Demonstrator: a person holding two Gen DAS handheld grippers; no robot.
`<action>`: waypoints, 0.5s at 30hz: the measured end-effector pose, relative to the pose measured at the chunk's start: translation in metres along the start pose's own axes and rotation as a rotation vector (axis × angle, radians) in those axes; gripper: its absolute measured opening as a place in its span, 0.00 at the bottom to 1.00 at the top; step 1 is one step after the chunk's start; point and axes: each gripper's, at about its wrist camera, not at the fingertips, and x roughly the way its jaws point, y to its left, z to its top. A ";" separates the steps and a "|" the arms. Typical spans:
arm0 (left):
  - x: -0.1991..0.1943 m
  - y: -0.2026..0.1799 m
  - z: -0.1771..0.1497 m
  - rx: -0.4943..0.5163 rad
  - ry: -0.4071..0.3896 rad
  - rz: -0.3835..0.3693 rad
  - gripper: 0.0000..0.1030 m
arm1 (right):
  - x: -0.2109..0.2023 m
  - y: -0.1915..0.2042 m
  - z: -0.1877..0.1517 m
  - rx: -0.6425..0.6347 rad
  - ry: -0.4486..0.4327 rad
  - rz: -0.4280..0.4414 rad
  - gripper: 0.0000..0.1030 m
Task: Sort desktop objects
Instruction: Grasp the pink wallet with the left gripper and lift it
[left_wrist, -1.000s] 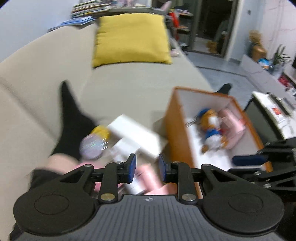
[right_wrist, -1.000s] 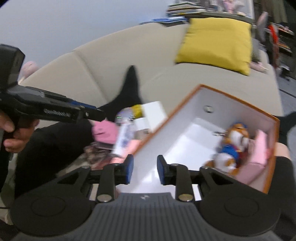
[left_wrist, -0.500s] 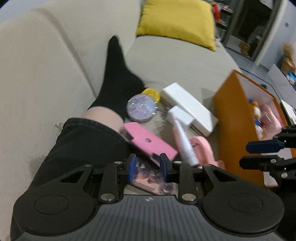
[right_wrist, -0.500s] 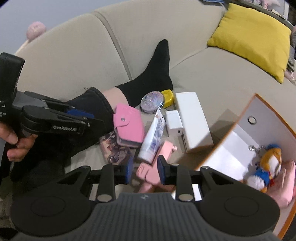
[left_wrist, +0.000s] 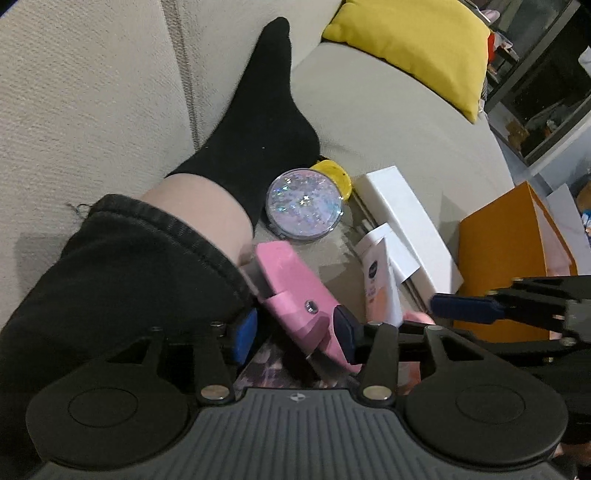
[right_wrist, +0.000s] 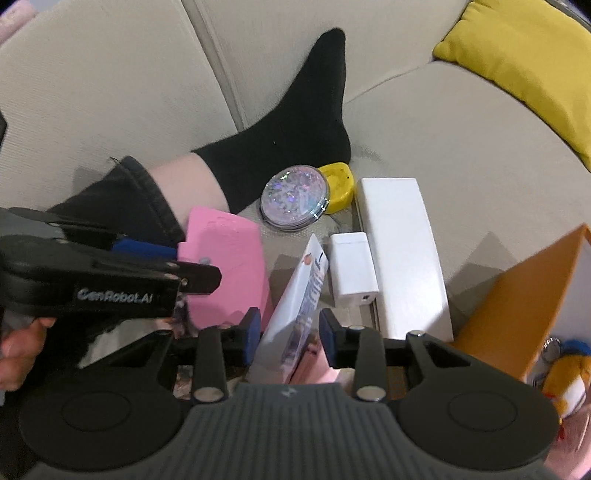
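Note:
My left gripper (left_wrist: 293, 332) hangs low over a pile on the sofa. Its jaws are opening, with a pink wallet (left_wrist: 295, 295) between them; the left pad stands clear of it. My right gripper (right_wrist: 290, 332) is also opening, astride a white cream tube (right_wrist: 295, 306) with gaps on both sides. A glittery round compact (right_wrist: 293, 197), a yellow case (right_wrist: 338, 181), a small white box (right_wrist: 351, 262) and a long white box (right_wrist: 400, 251) lie just beyond. The orange storage box (right_wrist: 517, 295) stands at the right and holds a plush toy (right_wrist: 565, 373).
A person's leg in a black sock (left_wrist: 258, 122) and dark trousers lies against the pile on the left. A yellow cushion (left_wrist: 413, 48) rests farther along the beige sofa. A printed card lies under the wallet. The two grippers work close side by side.
Both grippers swung left from the orange box and dropped onto the pile. Both sets of jaws widened, the left now around the pink wallet, the right around the tube.

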 end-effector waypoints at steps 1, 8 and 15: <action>0.002 -0.001 0.001 0.003 0.000 0.003 0.52 | 0.003 0.000 0.002 -0.003 0.006 0.000 0.36; 0.010 -0.003 0.001 0.014 -0.032 0.008 0.42 | 0.024 -0.002 0.007 -0.018 0.052 0.001 0.35; 0.003 -0.005 -0.003 0.034 -0.103 -0.076 0.36 | 0.027 -0.002 0.010 -0.043 0.062 0.010 0.35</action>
